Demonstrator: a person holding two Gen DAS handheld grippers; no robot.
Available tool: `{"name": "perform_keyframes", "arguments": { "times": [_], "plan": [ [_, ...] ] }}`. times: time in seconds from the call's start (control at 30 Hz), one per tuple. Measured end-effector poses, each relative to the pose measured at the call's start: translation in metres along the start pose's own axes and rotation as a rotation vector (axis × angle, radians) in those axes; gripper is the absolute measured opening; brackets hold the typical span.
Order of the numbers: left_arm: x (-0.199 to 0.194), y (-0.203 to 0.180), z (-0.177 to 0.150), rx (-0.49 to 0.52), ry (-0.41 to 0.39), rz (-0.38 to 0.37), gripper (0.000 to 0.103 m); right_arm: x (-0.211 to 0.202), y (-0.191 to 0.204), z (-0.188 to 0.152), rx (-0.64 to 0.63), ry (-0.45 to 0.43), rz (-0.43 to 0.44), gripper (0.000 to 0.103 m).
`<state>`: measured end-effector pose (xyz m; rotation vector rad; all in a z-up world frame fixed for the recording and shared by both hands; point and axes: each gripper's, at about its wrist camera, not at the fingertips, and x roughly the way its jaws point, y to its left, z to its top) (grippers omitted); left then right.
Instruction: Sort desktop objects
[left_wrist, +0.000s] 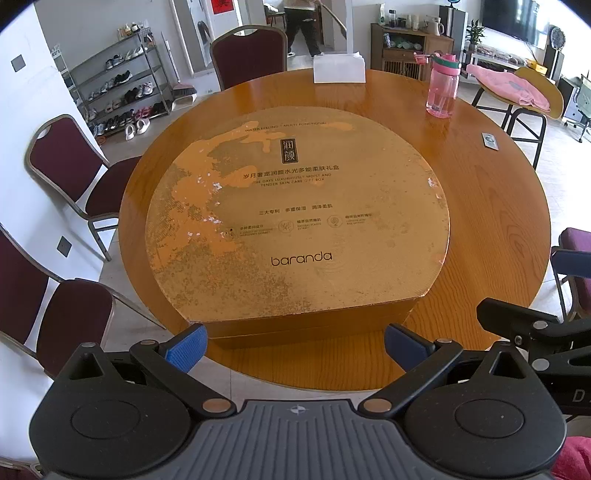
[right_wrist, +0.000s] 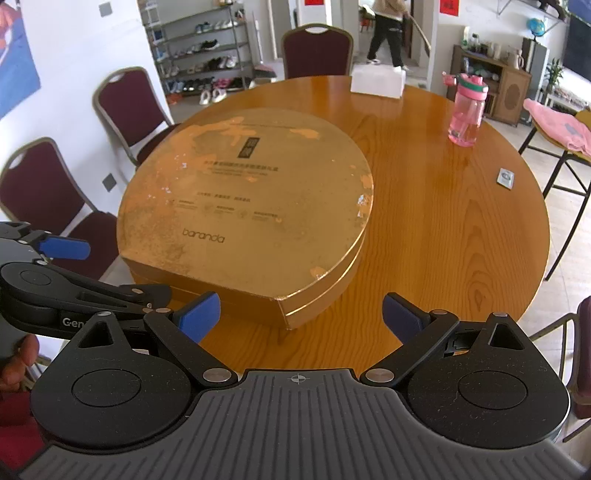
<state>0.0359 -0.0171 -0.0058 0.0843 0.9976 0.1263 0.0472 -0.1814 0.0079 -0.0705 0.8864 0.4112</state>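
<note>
A big round wooden table (left_wrist: 480, 229) takes up most of the view, with dark red chairs (left_wrist: 70, 162) set around its left and far sides. Pretty much the whole near-left part of it is covered by a large gold gift box (left_wrist: 295, 221), rounded at the back and cut flat at the front, lid on, "baranda" printed on it and the finish quite worn. Its flat front edge is faced toward both grippers.

Further back, a white tissue box (left_wrist: 339, 68) is parked at the far rim, and a pink water bottle (left_wrist: 441, 86) is stood upright on the far right, well apart from the gift box. A small flat card-like thing (left_wrist: 490, 140) is laid near the right edge; what it is can't be told.

The left gripper (left_wrist: 295, 341) is held just short of the box front, blue pads spread wide, nothing between them. The right gripper (right_wrist: 301, 315) is spread wide too, empty, near the box's front right corner. A fingertip (right_wrist: 26, 354) is glimpsed at the left edge.
</note>
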Motion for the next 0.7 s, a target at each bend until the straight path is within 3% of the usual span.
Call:
{"name": "perform_keyframes", "arguments": {
  "times": [0.7],
  "plan": [
    [0.0042, 0.0019, 0.0034, 0.022, 0.003, -0.013, 0.101, -0.0031, 0.0037, -0.0065, 0.024, 0.001, -0.006, 0.098]
  ]
}}
